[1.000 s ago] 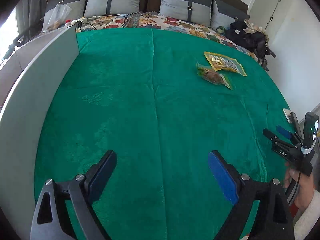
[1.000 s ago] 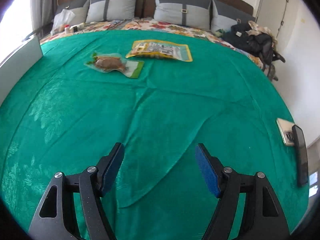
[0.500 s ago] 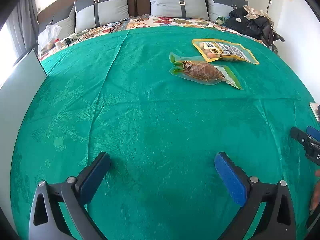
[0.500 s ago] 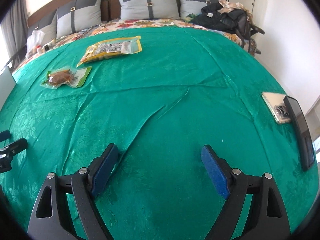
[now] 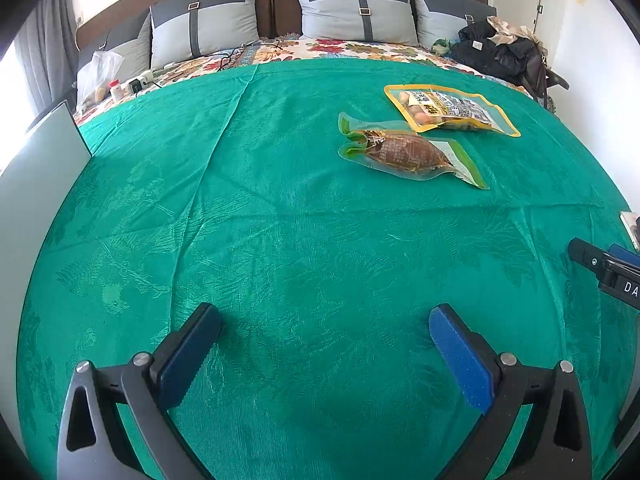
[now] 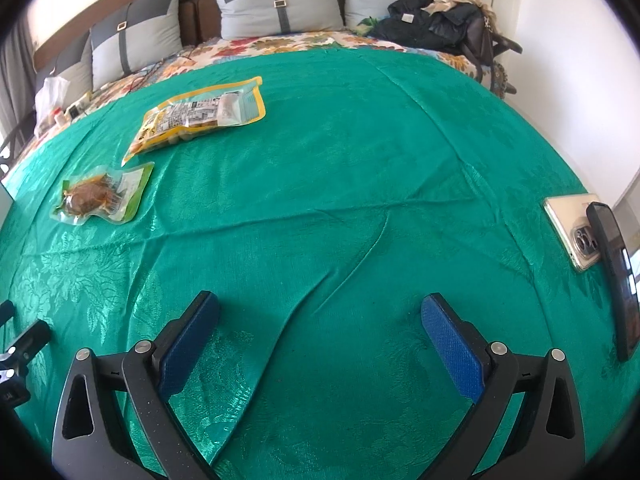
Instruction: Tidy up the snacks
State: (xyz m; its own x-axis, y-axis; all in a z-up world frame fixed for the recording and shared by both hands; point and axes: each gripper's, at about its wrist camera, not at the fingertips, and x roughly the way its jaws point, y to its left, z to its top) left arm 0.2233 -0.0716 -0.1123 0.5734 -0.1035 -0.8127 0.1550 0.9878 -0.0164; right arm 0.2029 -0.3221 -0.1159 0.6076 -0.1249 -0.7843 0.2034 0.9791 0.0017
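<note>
Two snack packs lie flat on the green bedspread (image 5: 280,240). A clear green-edged pouch with a brown snack (image 5: 404,154) (image 6: 94,198) sits nearer me. A yellow-edged pouch (image 5: 450,110) (image 6: 200,116) lies just beyond it, edges close together. My left gripper (image 5: 324,320) hovers open over bare cloth, well short of both packs, nothing between its blue pads. My right gripper (image 6: 318,308) is over creased cloth to the right of the packs; its jaws are opening and hold nothing. Its tip (image 5: 600,264) shows at the left wrist view's right edge.
A grey board (image 5: 36,184) stands along the bed's left side. Two phones (image 6: 588,236) lie at the right edge. Pillows (image 5: 352,12) line the headboard, with dark bags (image 6: 436,24) at the back right and a plastic bag with small items (image 5: 100,80) at the back left.
The left view swung right and lower, so the packs now sit nearer and the board has slid to the edge. The right view rolled and its jaws spread wider. Both grippers stay empty.
</note>
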